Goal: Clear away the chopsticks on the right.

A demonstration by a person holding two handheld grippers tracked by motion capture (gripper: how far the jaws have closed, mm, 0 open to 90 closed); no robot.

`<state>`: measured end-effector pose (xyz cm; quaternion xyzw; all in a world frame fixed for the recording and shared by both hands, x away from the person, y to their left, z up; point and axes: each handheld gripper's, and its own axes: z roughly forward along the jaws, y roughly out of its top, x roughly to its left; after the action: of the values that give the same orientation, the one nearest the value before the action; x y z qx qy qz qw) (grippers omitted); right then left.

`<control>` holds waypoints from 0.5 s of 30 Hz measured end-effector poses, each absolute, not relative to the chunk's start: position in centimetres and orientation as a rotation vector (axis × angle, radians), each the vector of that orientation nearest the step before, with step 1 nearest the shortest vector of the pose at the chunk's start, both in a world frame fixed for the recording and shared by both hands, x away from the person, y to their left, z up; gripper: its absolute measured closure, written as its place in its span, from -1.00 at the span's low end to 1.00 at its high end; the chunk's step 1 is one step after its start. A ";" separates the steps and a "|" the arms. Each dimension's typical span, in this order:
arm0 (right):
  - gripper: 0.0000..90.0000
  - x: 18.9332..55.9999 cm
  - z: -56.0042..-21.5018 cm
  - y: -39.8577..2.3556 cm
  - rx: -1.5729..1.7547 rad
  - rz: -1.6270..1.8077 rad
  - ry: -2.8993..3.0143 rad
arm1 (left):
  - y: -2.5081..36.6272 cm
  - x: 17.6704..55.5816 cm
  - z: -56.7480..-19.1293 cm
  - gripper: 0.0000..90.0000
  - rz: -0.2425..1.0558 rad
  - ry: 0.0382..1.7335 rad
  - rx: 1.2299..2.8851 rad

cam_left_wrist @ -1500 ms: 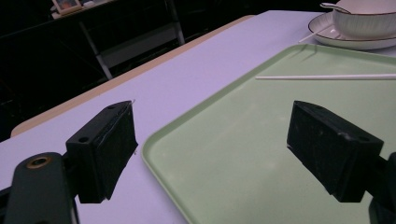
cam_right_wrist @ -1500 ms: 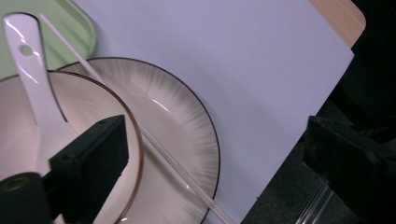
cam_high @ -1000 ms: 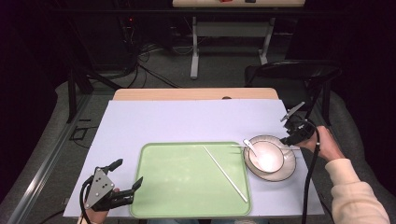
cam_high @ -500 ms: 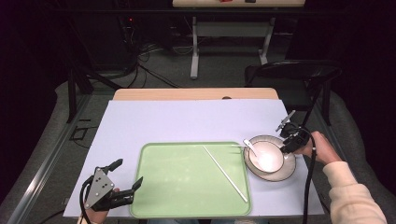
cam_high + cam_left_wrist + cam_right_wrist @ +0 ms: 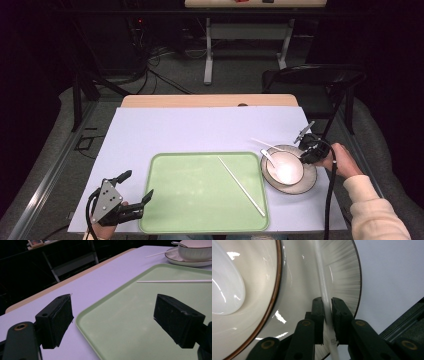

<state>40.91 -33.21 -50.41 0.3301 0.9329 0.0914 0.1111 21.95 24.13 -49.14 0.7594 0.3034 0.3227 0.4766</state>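
A white bowl (image 5: 284, 168) with a spoon (image 5: 267, 156) in it stands on a dark-rimmed plate (image 5: 306, 183), right of a green tray (image 5: 190, 200). One white chopstick (image 5: 241, 186) lies on the tray. A second chopstick (image 5: 264, 144) rests across the plate's far rim. My right gripper (image 5: 305, 150) has just been closing and is now shut on that chopstick (image 5: 322, 277), its jaws (image 5: 328, 315) over the plate rim (image 5: 344, 275). My left gripper (image 5: 137, 185) stands open and empty at the tray's near left corner (image 5: 115, 320).
The lilac mat (image 5: 200, 130) covers the table, with bare room behind the tray. A dark chair (image 5: 310, 80) stands past the table's far right corner. The right gripper's cable (image 5: 330, 200) trails toward the table's near edge.
My right gripper has come down and a little left onto the plate's far rim, and its jaws have closed on the chopstick. The left gripper has stayed put.
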 end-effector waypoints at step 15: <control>0.87 40.3 -49.7 -33.2 1.036 0.342 2.661 | 24.1 22.0 -49.1 -0.65 0.790 0.742 1.854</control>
<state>40.35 -33.21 -49.65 0.3571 0.9171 0.1179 0.1324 21.98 24.12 -49.14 0.7588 0.3037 0.3233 0.4770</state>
